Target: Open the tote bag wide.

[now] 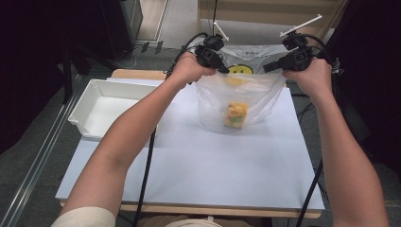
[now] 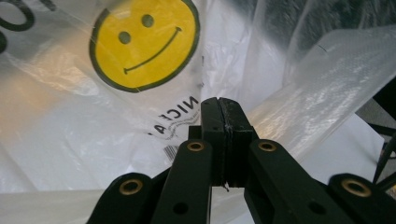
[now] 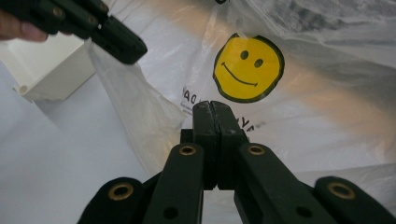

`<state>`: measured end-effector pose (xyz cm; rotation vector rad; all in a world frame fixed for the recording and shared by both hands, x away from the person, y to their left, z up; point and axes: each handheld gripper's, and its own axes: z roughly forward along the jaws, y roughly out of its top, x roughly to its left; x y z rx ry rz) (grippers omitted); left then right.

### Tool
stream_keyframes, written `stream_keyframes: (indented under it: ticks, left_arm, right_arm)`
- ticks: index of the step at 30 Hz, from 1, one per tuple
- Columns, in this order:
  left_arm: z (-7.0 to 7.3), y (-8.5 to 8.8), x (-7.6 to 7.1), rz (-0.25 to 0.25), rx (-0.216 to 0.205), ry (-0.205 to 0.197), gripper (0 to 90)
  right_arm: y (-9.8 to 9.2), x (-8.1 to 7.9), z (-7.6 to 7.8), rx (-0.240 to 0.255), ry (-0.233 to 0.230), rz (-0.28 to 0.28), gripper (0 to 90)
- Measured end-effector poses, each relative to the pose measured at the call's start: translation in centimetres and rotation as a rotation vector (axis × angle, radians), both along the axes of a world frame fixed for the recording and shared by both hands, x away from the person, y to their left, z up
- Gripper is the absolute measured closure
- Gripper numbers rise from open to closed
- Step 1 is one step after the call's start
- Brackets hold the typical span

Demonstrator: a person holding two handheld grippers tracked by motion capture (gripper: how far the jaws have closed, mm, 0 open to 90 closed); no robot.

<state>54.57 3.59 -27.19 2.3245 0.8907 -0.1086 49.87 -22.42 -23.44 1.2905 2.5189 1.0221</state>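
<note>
Thin, limp plastic bag (image 1: 239, 101) hangs between the left claw (image 1: 222, 67) and right claw (image 1: 267, 67), each clamped on its slippery rim, sagging below them.

From the high view I get even, soft overhead light on the pale white sheet-covered surface (image 1: 213, 161); it reads bright without burning out, while the room at both sides falls to near black; shadows under the person's forearms are faint and diffuse; the picture is slightly soft and grainy throughout. In the left gripper view the thin translucent plastic bag with a yellow smiley face (image 2: 144, 44) glows with warm orange patches and white glare along its creases; the black left claw (image 2: 223, 119) is sharp, its base dark. In the right gripper view the black right claw (image 3: 212, 122) is crisp; the bag behind is hazy, corners dimmer.
</note>
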Motion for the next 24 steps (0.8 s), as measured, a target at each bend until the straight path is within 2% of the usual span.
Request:
stream_keyframes:
  ticks: [3, 8, 14, 24]
  left_arm:
    - [-0.3, 0.0, -0.6, -0.013, 0.002, 0.012, 90.0]
    - [-0.9, 0.3, -1.6, -0.039, -0.002, 0.019, 90.0]
    - [-1.6, 1.1, -2.6, -0.053, -0.02, 0.033, 90.0]
    - [-2.1, 1.9, -5.1, -0.077, -0.054, 0.015, 89.7]
  right_arm:
    - [0.8, 0.7, 0.1, -0.028, 0.008, 0.001, 90.0]
    - [1.5, 1.0, -1.2, -0.054, 0.041, 0.0, 90.0]
    - [0.7, -0.2, -2.2, -0.043, 0.055, -0.012, 90.0]
    - [-0.7, -3.6, -3.6, -0.004, 0.057, -0.021, 90.0]
